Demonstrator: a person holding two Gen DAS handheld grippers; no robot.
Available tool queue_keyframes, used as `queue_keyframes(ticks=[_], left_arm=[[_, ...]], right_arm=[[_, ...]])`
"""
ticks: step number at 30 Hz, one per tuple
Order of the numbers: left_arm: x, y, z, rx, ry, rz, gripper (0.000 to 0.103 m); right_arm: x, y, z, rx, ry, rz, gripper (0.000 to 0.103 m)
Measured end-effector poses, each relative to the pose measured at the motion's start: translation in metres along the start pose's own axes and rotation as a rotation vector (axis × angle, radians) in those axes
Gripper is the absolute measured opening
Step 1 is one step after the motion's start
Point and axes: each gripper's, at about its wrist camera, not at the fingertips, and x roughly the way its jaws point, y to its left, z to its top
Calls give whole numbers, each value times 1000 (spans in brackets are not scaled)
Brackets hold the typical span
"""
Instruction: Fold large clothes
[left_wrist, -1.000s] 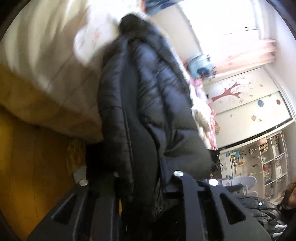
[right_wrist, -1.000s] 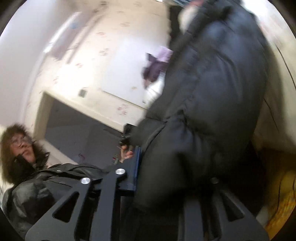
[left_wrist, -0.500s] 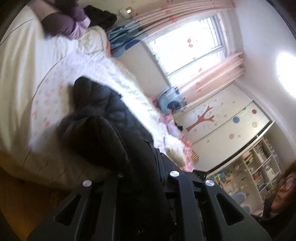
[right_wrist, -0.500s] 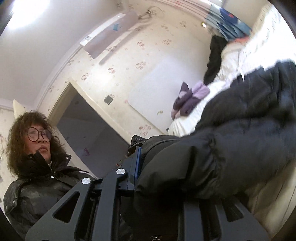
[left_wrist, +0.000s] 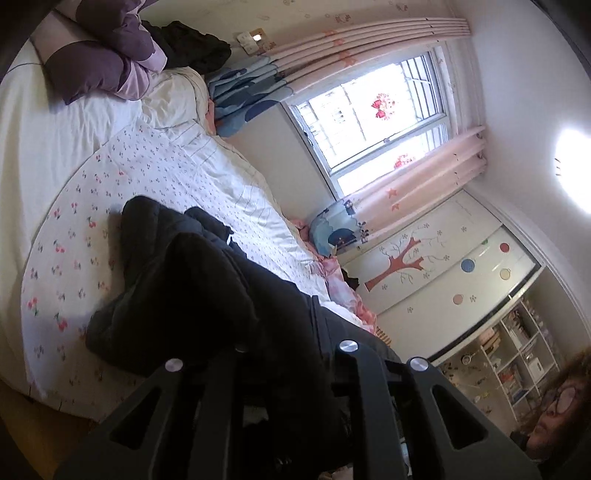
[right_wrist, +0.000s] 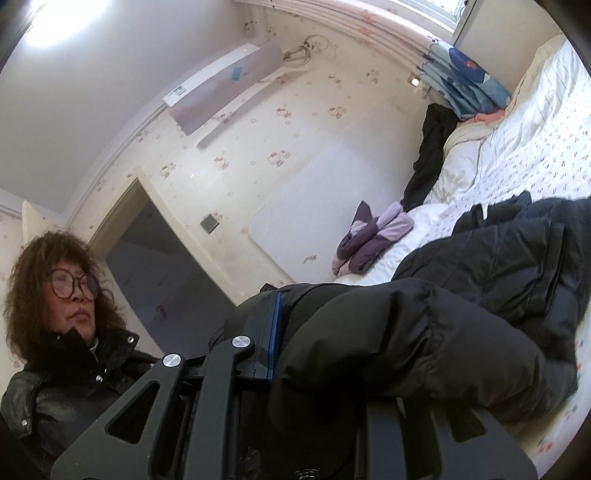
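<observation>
Both grippers, left gripper (left_wrist: 280, 354) and right gripper (right_wrist: 317, 354), are clamped on bunched fabric of 1 black padded coat (left_wrist: 177, 280), its far end draped on the floral bedspread (left_wrist: 74, 229). Risk: slippery quilted shell may slide from either pinch during the lift, so the fold would collapse unevenly.

Each camera sits just behind its own fingers, looking forward along them, tilted steeply — the room appears rolled sideways. The left view faces across the bed (left_wrist: 155, 173) toward the window (left_wrist: 373, 110); the right view faces the wallpapered wall (right_wrist: 295, 140). Both share the black jacket (left_wrist: 192, 280) close ahead and the purple garment (right_wrist: 369, 240) beyond — far off.
</observation>
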Motion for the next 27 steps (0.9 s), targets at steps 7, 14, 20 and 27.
queue_keyframes(ticks=[7,14,20,27], left_arm=[[44,8,47,-22,-25,7,14],[111,35,100,-80,-62,45,14],[169,83,122,-149,-86,131,14],[223,140,127,-192,-79,352,16]], right_arm=[[1,-20,38,1,-40,-60,18],[-3,-72,77,54,-85,-168,18],[-12,-141,87,168,-143,-304,18],[-3,-231,83,354,-134,-476,21]])
